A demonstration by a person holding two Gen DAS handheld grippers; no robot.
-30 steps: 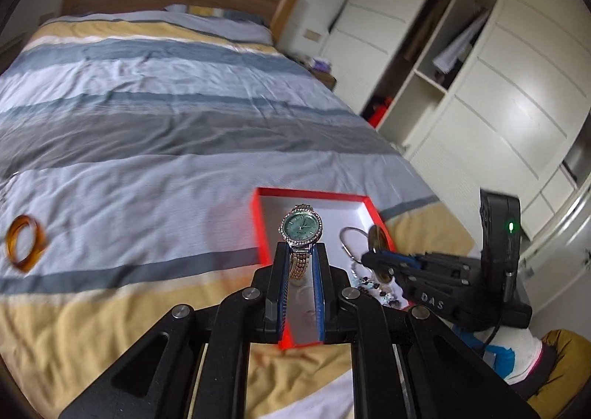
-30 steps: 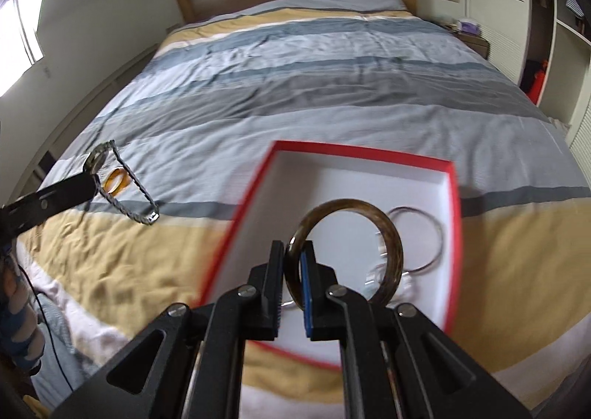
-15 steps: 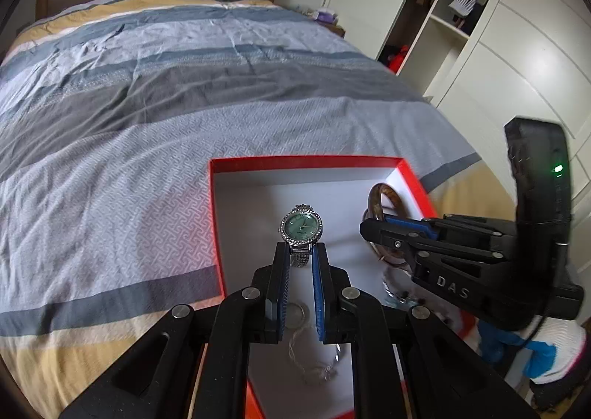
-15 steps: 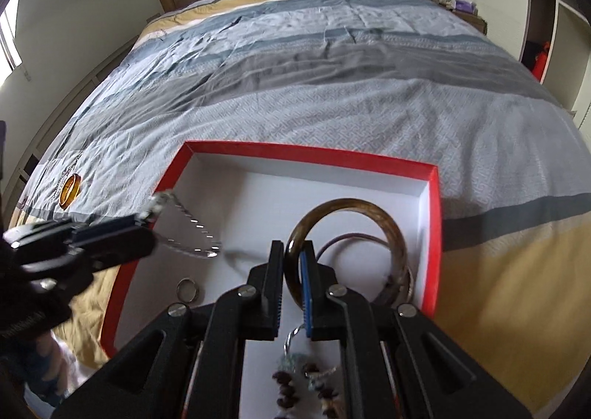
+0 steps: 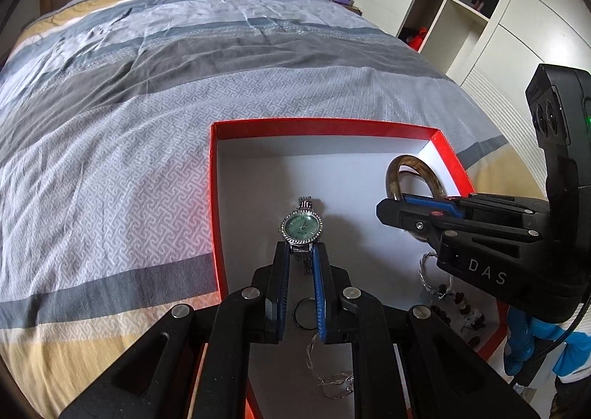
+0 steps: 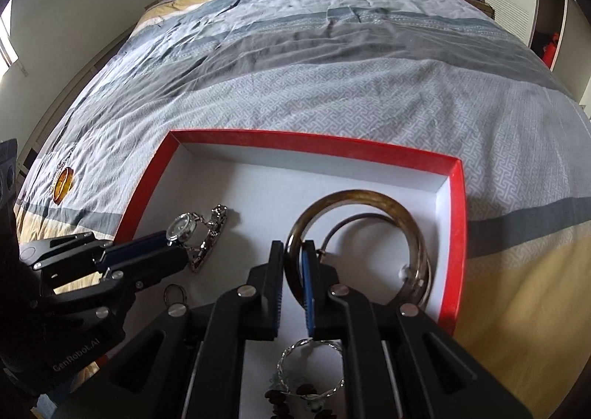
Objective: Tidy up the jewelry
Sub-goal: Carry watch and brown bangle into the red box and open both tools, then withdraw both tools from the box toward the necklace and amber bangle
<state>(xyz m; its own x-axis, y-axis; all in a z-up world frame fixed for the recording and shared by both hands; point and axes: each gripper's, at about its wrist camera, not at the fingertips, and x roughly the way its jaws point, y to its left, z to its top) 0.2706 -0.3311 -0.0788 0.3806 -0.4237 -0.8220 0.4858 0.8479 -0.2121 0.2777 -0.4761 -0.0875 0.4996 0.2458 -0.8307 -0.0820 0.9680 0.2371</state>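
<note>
A red box (image 5: 325, 123) with a white inside lies on the striped bed; it also shows in the right wrist view (image 6: 314, 140). My left gripper (image 5: 300, 252) is shut on the band of a silver watch (image 5: 301, 228) with a green face, held low over the box floor (image 6: 188, 227). My right gripper (image 6: 293, 252) is shut on a brown bangle (image 6: 354, 197), standing upright at the box's right side (image 5: 410, 169). A thin dark ring (image 6: 354, 219) lies behind it in the box.
A small ring (image 5: 304, 313), a thin chain (image 5: 332, 378), a beaded piece (image 5: 458, 304) and a twisted silver bracelet (image 6: 310, 348) lie in the box's near part. An amber bangle (image 6: 62, 184) lies on the bedspread at the left. White wardrobes (image 5: 480, 12) stand at the right.
Both grippers moved forward and down into the box. The watch came from above the box's near edge to low over its floor. The brown bangle sank toward the right side.
</note>
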